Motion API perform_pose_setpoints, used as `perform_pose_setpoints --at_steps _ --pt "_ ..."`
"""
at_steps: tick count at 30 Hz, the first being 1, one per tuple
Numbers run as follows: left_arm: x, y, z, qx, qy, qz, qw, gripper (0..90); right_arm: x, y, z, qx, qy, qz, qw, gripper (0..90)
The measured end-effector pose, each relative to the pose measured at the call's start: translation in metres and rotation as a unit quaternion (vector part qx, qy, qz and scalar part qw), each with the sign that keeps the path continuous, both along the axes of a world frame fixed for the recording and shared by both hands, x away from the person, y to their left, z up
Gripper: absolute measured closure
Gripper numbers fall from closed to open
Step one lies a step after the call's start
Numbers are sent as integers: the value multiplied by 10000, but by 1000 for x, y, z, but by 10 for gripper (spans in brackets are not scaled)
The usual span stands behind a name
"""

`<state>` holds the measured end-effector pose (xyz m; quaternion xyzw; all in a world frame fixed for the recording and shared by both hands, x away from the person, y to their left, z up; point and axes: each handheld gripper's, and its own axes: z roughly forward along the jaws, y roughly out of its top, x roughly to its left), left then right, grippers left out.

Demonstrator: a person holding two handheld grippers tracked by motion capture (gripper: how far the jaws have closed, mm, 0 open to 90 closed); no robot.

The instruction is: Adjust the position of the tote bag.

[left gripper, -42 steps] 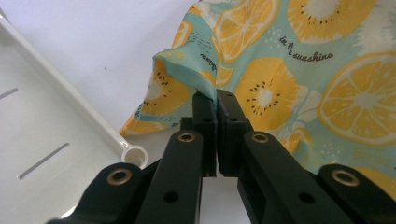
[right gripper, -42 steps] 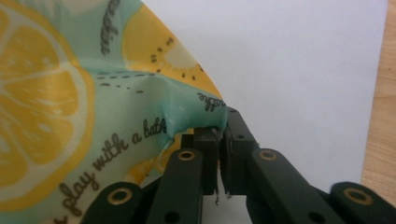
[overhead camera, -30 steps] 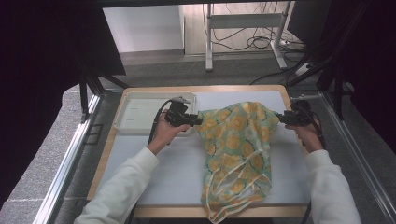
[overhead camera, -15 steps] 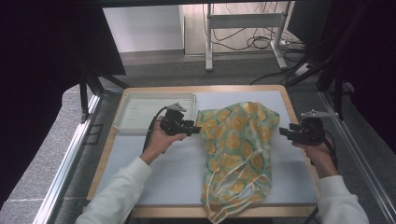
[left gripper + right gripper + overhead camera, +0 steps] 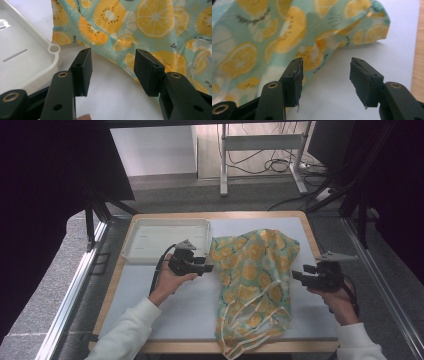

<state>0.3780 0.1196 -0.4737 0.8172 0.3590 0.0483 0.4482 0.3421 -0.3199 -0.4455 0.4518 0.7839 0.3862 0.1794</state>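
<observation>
A person at a table held two grippers on either side of a lemon-print cloth [image 5: 255,280], which lay crumpled on the white mat [image 5: 190,310] right of centre, running from the far middle of the board down to its near edge. White straps [image 5: 245,312] looped across the cloth's lower half, suggesting an apron or bag, though the pictures did not settle which.

The left gripper [image 5: 205,268] pointed at the cloth's left edge, its jaws spread wide and holding nothing. In the left gripper view the hem ran just beyond the jaw tips, with bare mat between them. The right gripper [image 5: 297,276] faced the cloth's right edge from the other side, jaws likewise wide and empty; the right gripper view showed a raised fold of fabric just beyond its left jaw and clear mat ahead.

A white tray [image 5: 165,240] sat at the far left of the board, its corner close to the cloth's upper left edge and just beside the left gripper.

With both tools level, open and aimed inward at opposite edges, the person appeared poised to pinch the cloth at two points, perhaps to spread or fold it. The loose straps could snag in such a move.
</observation>
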Motion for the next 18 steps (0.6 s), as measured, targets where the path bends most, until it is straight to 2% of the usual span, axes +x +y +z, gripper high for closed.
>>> perform_pose_setpoints --at_steps 6,9,15,18 --pt "-11 1 -1 36 -15 16 10000 479 -16 11 -1 -32 -42 139 9999 429" --pt "-18 0 -2 125 -49 1 9999 470 -25 18 -1 -52 -55 211 9997 425" --pt "-29 -3 -2 179 -113 -84 9997 455 -38 25 3 -130 -193 285 9993 423" --pt "-32 -4 -1 178 -118 -102 9997 441 -45 27 5 -93 -250 323 9991 424"
